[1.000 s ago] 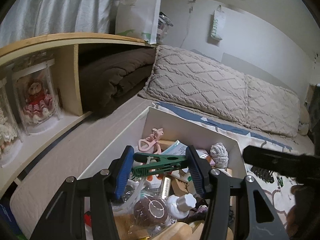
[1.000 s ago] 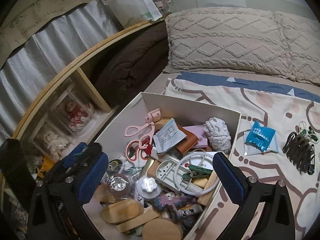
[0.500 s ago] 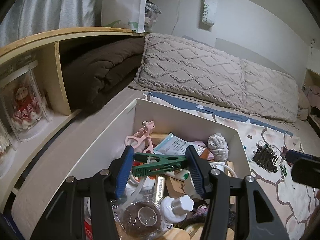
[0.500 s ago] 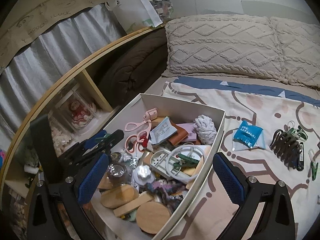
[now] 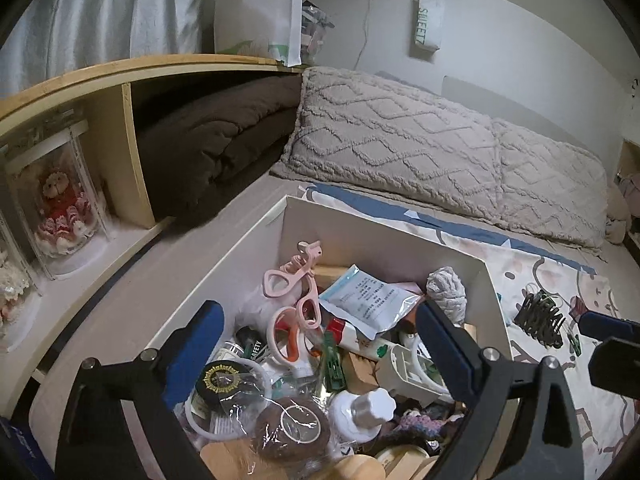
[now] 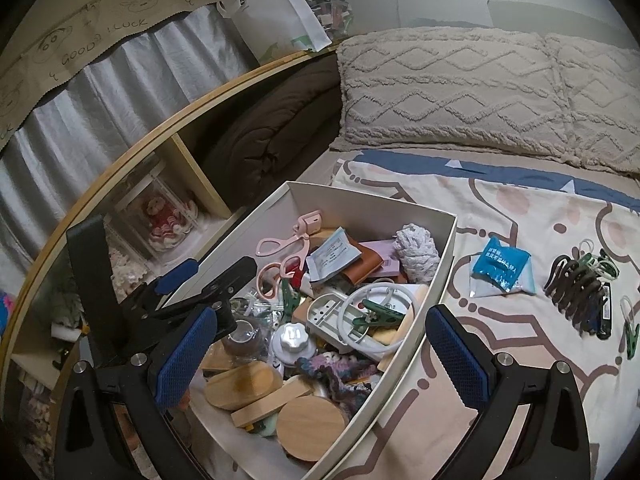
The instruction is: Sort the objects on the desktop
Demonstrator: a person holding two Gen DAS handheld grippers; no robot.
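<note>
**Mira:** Jaws first, left wrist view. The left gripper has just been opening and now stands wide, nothing pinched. The green clothespin lies loose in the clutter between the pads, touching neither.

**Tom:** So it went into the white box?

**Mira:** It lies there now, beside the pink scissors and a foil sachet. The gripper hangs tilted down over the near end of the box, above a wrapped brown puff and a white knob.

**Tom:** And the right wrist view?

**Mira:** The right gripper is spread wide too, empty, angled down over the box's near corner, one pad over the contents and the other outside the wall over the patterned sheet. A second green clip sits on a white ring in the box.

**Tom:** How far along?

**Mira:** Well short of finished, I'd judge. A blue sachet, a dark hair claw and another green peg lie out on the sheet, well apart from the box, and the box itself is a jumble.
</note>
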